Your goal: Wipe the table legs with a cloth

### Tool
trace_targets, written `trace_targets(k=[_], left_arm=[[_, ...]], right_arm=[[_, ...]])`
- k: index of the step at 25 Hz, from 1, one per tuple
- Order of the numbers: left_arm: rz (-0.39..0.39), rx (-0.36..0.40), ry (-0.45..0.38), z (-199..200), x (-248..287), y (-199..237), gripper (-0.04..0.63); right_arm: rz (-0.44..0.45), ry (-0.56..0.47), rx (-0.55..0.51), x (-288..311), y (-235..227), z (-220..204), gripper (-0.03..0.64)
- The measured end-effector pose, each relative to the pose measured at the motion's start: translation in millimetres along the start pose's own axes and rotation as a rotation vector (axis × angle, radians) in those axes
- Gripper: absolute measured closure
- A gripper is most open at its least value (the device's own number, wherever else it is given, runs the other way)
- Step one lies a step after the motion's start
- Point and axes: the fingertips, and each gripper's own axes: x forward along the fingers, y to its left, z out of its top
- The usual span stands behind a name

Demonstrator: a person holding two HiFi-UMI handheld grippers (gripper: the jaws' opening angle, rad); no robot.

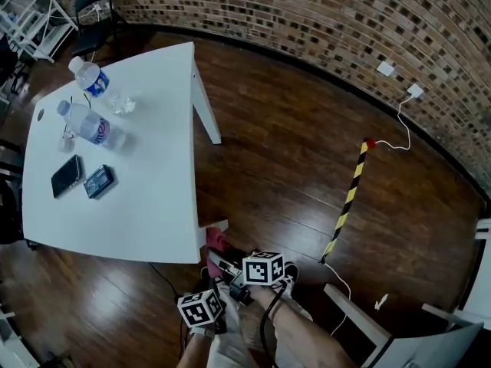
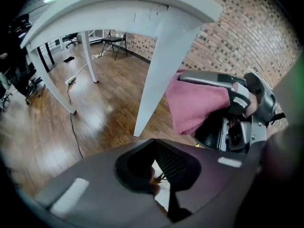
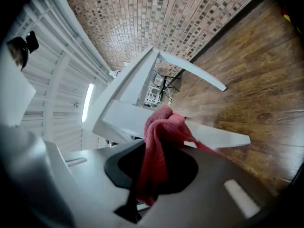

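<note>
The white table (image 1: 153, 228) stands on a dark wood floor, and its near right leg (image 1: 218, 225) pokes out under the corner. My right gripper (image 1: 222, 257) is shut on a pink cloth (image 1: 215, 240), which lies against that leg. In the right gripper view the cloth (image 3: 161, 141) bunches out of the jaws onto the white leg (image 3: 223, 139). The left gripper view has the same leg (image 2: 161, 65) slanting down, with the cloth (image 2: 192, 106) pressed on its right side. My left gripper (image 2: 159, 172) is shut and empty, low and just left of the right one.
Two water bottles (image 1: 88, 125), a phone (image 1: 67, 175) and a small blue item (image 1: 99, 181) lie on the tabletop. A black-and-yellow strip (image 1: 349, 198) and a white cable (image 1: 399, 129) cross the floor. White furniture (image 1: 399, 336) stands at bottom right. A brick wall (image 1: 322, 21) curves behind.
</note>
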Motion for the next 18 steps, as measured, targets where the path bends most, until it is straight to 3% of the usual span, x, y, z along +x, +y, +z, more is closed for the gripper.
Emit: trace_targets(k=[3,5,7,12,18], left_arm=[[0.027,-0.070,-0.052,0,-16,-1,0.595],[0.016,-0.105,-0.059,-9,-25,-14,0.595],[0.000,-0.116,-0.056,-15,-32,-20,0.595],[0.015,-0.137,-0.093,-11,-48,13,0.595],[-0.012,-0.119,-0.123,-9,-60,25,0.595]], right_arm=[[0.049,0.076,-0.013,-2,19,-14,0.575],[0.034,0.108,-0.016,-20,22,-21,0.575],[0.039,0.092,-0.023,-28,31,-20,0.575],[0.118,0.068,-0.021,8,58,-29,0.575],[0.152,0.000,-0.026,17,75,-29,0.575]])
